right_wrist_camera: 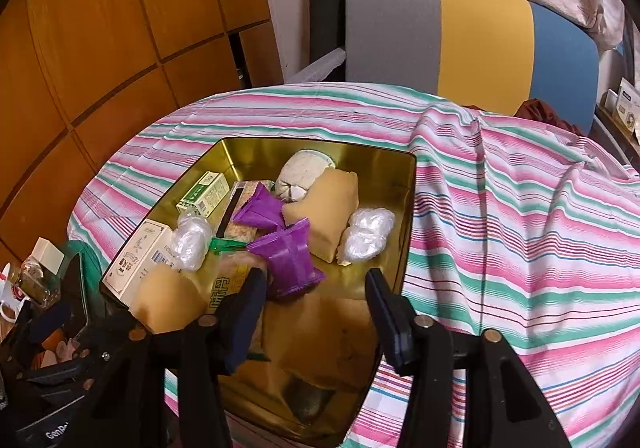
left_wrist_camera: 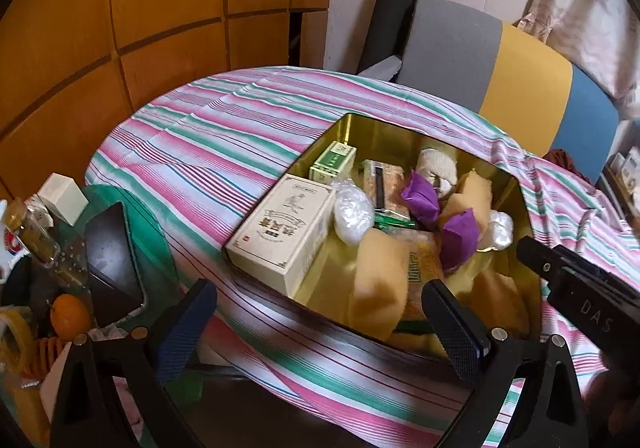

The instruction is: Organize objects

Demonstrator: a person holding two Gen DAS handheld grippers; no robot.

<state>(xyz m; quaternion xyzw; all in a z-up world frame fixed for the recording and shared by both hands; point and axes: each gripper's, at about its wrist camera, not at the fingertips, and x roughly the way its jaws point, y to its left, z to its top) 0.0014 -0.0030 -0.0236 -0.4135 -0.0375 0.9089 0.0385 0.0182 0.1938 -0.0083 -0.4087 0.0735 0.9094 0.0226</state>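
My right gripper (right_wrist_camera: 316, 312) hangs over the near end of the gold tin (right_wrist_camera: 406, 216), jaws apart, nothing between the pads. My left gripper (left_wrist_camera: 320, 324) is spread wide and empty, at the tin's near-left corner over the striped tablecloth (left_wrist_camera: 208, 144). The tin sits on the cloth, left of centre in the right view, long axis running from me toward the striped chair (right_wrist_camera: 472, 36). Inside: cream carton (left_wrist_camera: 280, 228) lies flat along the left wall, long axis parallel to that wall, printed face up. Small green box (left_wrist_camera: 332, 160) lies beyond it. Two purple packets (right_wrist_camera: 280, 240) lie mid-tin, tilted. A tan sponge block (right_wrist_camera: 324, 208) points diagonally toward the far wall. Clear plastic wads (right_wrist_camera: 366, 234) lie by the right wall.
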